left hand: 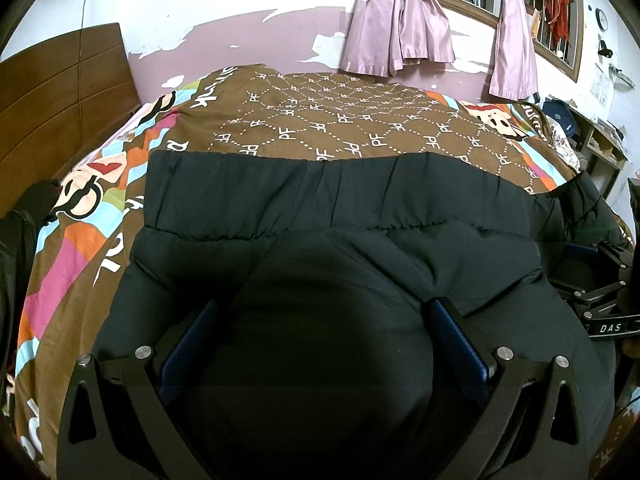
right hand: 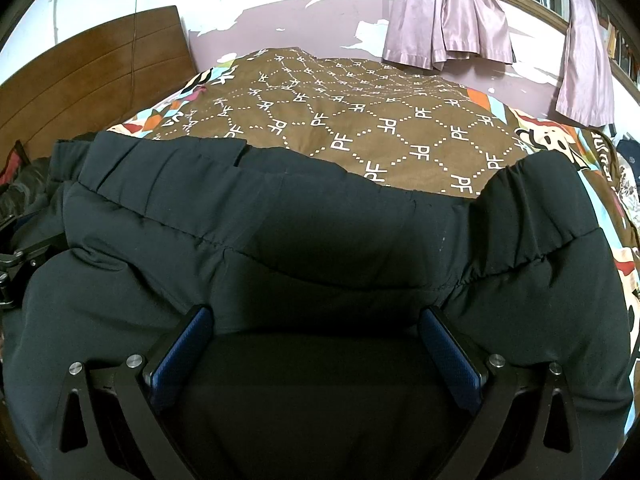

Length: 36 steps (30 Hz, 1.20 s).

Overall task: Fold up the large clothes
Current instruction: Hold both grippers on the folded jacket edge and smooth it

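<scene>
I see the black pants (left hand: 360, 200) bunched between my left gripper (left hand: 324, 312) and right gripper (right hand: 316, 320); both are wide open, gripping nothing.

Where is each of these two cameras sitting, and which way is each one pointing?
Left wrist view: sits on the left gripper, looking forward across the black garment toward the window; its two spread fingers show, and the other gripper at the right edge.
Right wrist view: sits on the right gripper, facing the same way over the garment; its spread fingers show.
Both share the garment, the brown bedspread, wooden headboard and pink curtains.
</scene>
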Available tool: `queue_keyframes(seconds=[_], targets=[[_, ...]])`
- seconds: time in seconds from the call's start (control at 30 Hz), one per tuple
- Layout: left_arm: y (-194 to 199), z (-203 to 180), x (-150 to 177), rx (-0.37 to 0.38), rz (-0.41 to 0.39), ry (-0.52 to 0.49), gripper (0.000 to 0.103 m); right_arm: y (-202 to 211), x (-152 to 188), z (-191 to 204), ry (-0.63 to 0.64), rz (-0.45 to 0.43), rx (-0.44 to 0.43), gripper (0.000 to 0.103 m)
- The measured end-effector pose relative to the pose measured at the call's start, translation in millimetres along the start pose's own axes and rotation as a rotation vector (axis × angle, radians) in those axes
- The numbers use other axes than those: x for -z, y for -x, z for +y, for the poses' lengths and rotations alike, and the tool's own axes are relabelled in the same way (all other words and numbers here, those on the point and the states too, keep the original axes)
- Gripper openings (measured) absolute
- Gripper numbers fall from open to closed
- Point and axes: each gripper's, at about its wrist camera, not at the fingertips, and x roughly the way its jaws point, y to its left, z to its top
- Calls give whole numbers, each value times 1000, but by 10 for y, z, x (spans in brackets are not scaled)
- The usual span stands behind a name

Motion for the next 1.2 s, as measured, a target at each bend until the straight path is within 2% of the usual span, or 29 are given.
queue_keyframes(seconds=[0.67, 0.83, 1.07, 1.2], targets=[[59, 25, 29, 3, -23, -1, 102, 58, 5, -18, 9, 5, 12, 103], [211, 247, -35, 72, -47, 67, 102, 196, -68, -67, 41, -5, 3, 103], [512, 611, -192, 44, -104, 141, 102, 551, -241, -406, 18, -75, 1, 103], [574, 855, -131, 106, -72, 193, 102, 727, -290, -713, -39, -99, 18, 103]])
